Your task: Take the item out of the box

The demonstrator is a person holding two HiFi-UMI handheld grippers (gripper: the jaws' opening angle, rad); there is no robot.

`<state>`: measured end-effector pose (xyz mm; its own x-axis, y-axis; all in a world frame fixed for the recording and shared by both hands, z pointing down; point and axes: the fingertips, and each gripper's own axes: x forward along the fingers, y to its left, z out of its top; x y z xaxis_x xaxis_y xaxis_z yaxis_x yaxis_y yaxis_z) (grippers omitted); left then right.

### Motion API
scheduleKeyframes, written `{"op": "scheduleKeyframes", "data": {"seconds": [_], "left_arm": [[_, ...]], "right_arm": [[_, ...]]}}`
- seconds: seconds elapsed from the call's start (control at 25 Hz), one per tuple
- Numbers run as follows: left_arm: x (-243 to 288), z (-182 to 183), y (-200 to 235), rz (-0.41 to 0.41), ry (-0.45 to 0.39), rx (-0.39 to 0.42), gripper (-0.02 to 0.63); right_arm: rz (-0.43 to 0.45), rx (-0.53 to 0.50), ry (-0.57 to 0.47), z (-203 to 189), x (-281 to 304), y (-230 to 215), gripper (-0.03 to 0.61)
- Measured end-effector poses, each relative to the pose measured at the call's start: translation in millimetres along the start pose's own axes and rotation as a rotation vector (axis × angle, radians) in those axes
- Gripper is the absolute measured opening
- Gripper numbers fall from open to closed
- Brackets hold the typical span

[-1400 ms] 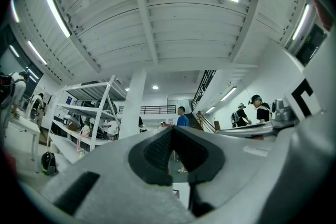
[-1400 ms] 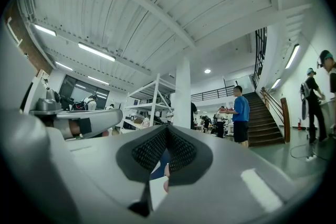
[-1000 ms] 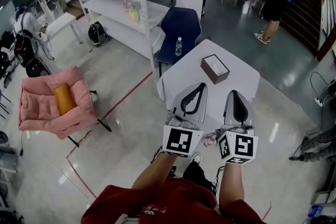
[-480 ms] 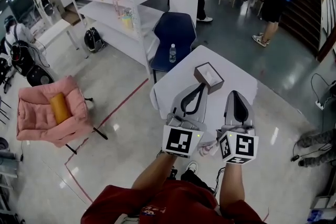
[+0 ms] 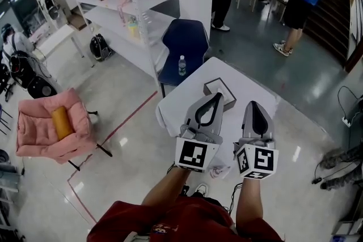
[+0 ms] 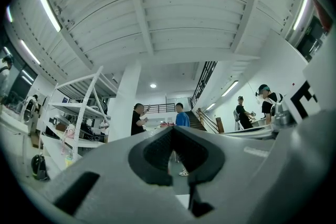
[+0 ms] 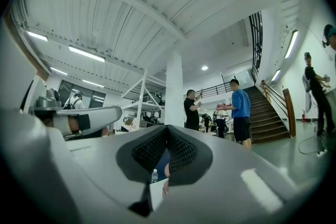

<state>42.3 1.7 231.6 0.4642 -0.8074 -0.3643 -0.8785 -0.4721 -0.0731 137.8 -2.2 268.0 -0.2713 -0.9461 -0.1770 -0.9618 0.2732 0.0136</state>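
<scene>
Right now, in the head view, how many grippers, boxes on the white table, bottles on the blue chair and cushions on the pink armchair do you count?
Grippers: 2 (left gripper, right gripper)
Box on the white table: 1
Bottle on the blue chair: 1
Cushion on the pink armchair: 1
Total: 5

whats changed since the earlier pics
The person has walked closer to the white table: its box now sits right at the tip of the left gripper in the head view. It and the right gripper stayed shut, empty, side by side.
</scene>
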Motion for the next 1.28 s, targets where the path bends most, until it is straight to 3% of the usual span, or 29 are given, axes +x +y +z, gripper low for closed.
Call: {"op": "scheduleKeyframes", "data": {"seconds": [0.52, 0.92, 1.28], "left_arm": [[77.0, -30.0, -27.6, 0.007, 0.013, 0.020, 0.002], [97.4, -48.4, -27.8, 0.009, 0.030, 0.016, 0.002], [125.8, -63.6, -0.9, -0.004, 0.026, 0.007, 0.002]], "right_arm": [[0.004, 0.028, -0.006, -11.9, 39.3, -77.9, 0.002], [0.009, 0.037, 0.005, -24.1, 56.3, -95.3, 0.002], [-0.001, 0.015, 0.008, -33.9, 94.9, -96.7, 0.002]]}}
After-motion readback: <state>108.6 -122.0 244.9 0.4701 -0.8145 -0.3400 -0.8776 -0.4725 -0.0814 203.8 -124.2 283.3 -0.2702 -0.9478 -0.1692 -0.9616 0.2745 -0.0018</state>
